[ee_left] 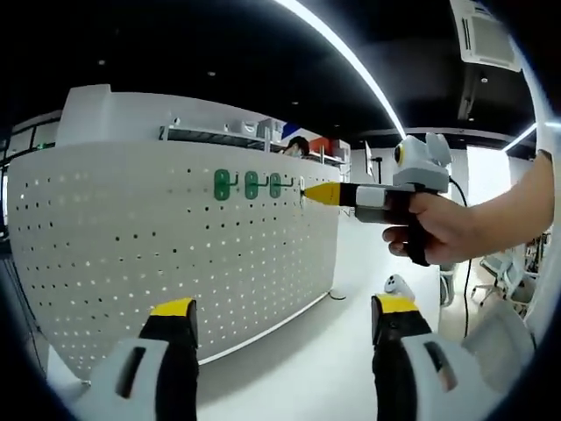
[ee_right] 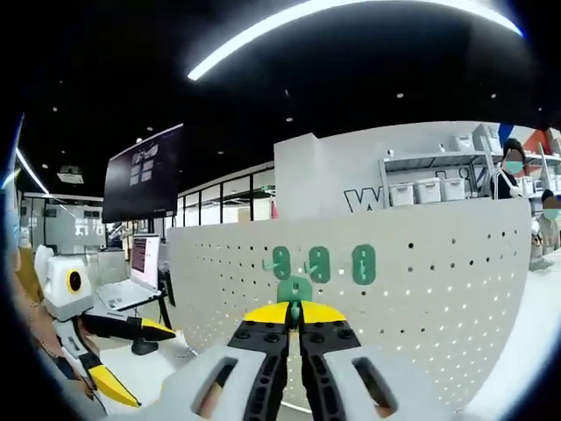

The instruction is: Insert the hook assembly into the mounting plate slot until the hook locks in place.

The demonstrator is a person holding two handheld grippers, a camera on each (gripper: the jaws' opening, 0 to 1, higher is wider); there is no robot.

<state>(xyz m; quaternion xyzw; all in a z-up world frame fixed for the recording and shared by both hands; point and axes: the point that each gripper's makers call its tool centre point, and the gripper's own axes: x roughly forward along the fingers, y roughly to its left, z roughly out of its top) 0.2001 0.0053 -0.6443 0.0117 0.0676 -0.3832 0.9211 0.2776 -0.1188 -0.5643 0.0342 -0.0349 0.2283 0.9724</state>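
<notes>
So there's a big white pegboard (ee_left: 175,254) standing upright, and 3 green hooks (ee_left: 251,184) sit in a row near its top edge, close to the far end in the left gripper view. In the right gripper view the same 3 hooks (ee_right: 319,264) line up across the board (ee_right: 421,298) above the jaws.

The right gripper (ee_right: 294,314) has its yellow-tipped jaws pressed together on a 4th green hook piece (ee_right: 294,289), which sits just below the row of 3 and right up against the board. From the left gripper view you can see that right gripper (ee_left: 323,194) held by a hand (ee_left: 438,230), yellow tips together and touching the board just beside the last hook in the row.

The left gripper (ee_left: 285,311) hangs back from the board, well apart from it, with its jaws spread wide and nothing between them. It also shows at the left edge of the right gripper view (ee_right: 105,351), low and off to the side.
</notes>
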